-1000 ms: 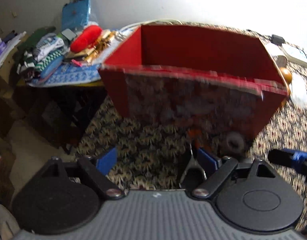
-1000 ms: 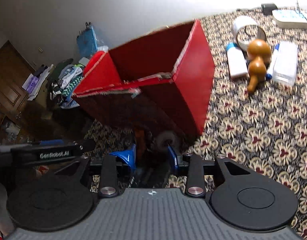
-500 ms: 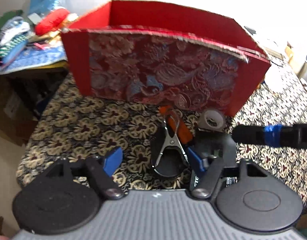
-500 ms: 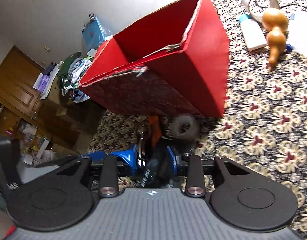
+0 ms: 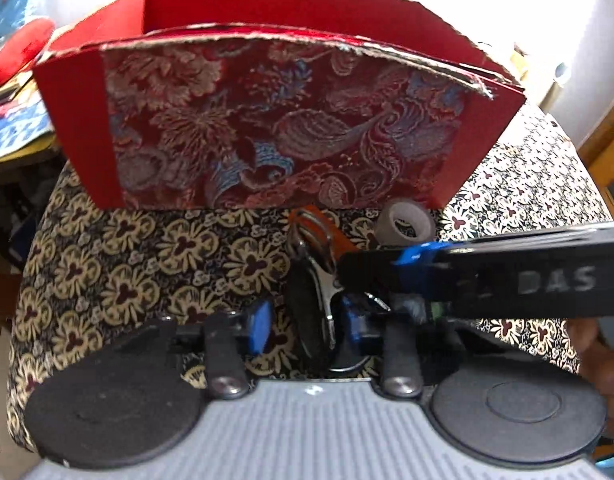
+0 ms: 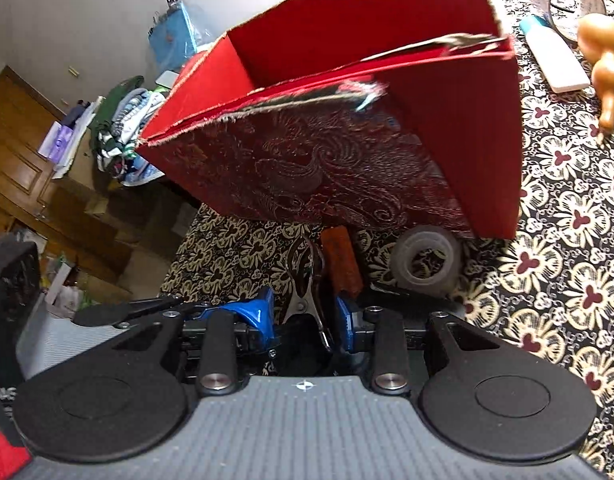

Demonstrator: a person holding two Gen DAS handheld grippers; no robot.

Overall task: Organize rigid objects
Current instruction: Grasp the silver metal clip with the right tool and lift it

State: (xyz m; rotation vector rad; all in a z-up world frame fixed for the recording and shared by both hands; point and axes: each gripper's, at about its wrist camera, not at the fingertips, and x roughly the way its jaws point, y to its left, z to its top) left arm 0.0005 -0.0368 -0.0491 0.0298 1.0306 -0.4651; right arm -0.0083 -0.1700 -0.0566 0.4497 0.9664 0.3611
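On the floral cloth (image 5: 119, 264), just in front of the red box (image 5: 283, 128) with its brocade face, lie a metal spring clamp (image 5: 315, 296), an orange-brown block (image 6: 341, 266) beside it and a tape roll (image 5: 405, 226) against the box's foot. The left gripper (image 5: 307, 322) is closing with the clamp between its blue pads (image 5: 259, 326); whether they press on it yet cannot be told. Only the left view shows the right gripper's black finger crossing from the right over the clamp, and a bit of the person's hand (image 5: 599, 356) at the edge. The right gripper (image 6: 305, 322) stands part open with the clamp's handles between its pads — contact cannot be made out. Only the right view shows the box's plain red side, a gourd (image 6: 605, 56) and a white bottle (image 6: 557, 58) well beyond it, and a wooden cabinet (image 6: 15, 152).
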